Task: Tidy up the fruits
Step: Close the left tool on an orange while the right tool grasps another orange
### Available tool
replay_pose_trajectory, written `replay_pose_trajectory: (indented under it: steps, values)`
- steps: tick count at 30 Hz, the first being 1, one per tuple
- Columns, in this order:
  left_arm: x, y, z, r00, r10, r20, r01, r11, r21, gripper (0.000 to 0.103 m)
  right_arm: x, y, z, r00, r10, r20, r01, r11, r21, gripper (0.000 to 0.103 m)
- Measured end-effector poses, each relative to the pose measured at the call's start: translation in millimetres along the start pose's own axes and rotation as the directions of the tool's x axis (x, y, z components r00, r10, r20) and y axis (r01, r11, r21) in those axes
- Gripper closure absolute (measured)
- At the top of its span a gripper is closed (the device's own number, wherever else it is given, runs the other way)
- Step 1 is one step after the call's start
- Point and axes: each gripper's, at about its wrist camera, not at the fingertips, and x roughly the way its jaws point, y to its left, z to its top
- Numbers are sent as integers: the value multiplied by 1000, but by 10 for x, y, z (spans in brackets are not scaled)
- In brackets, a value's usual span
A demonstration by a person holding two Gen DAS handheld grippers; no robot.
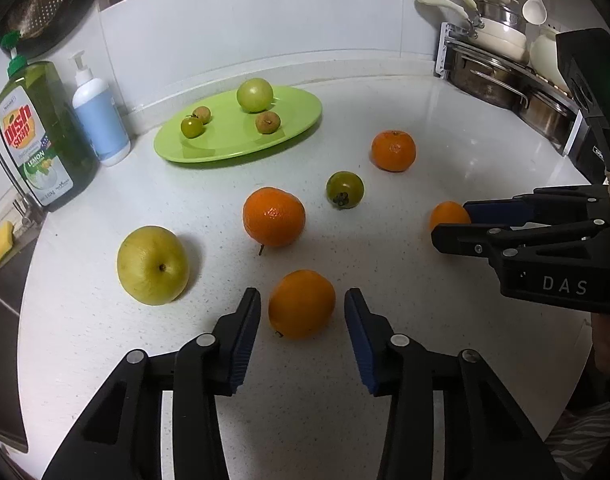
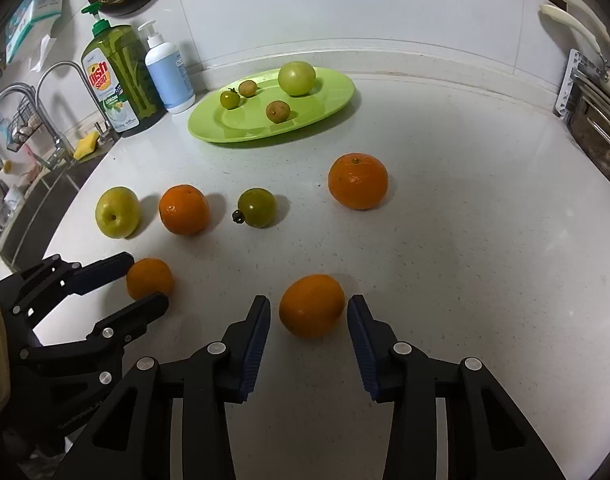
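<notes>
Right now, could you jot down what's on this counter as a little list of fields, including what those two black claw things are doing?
surface: white counter
plate: green plate near the back wall, holding four small fruits, the largest a green round fruit
loose fruit: four oranges, one yellow apple, one green tomato
left gripper: open, fingers either side of an orange, not touching
right gripper: open, fingers either side of another orange, not touching
back corner: dish soap bottle, white pump bottle
</notes>
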Motion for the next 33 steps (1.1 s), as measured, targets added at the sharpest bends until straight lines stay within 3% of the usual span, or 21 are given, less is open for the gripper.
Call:
replay_pose_trajectory:
  steps: [2, 4, 15, 33]
  values:
    - [10, 8, -2, 1000, -5, -6, 5, 1000, -2, 68, 15, 8, 5, 1000, -1, -2, 1, 1000, 0, 64]
    - [14, 11, -1, 1000, -8, -6, 8, 1000, -6, 68, 31, 21, 12, 1000, -2, -6, 2, 1000, -1, 68]
    - [-24, 42, 55, 999, -41, -5, 41, 999, -31, 68, 36, 38, 11, 1000, 0, 2, 0, 1000, -3, 68]
    - [-400, 128, 274, 996, -43, 81, 46, 998, -31, 68, -230, 139, 129, 997, 23, 80, -22, 1000, -11, 68]
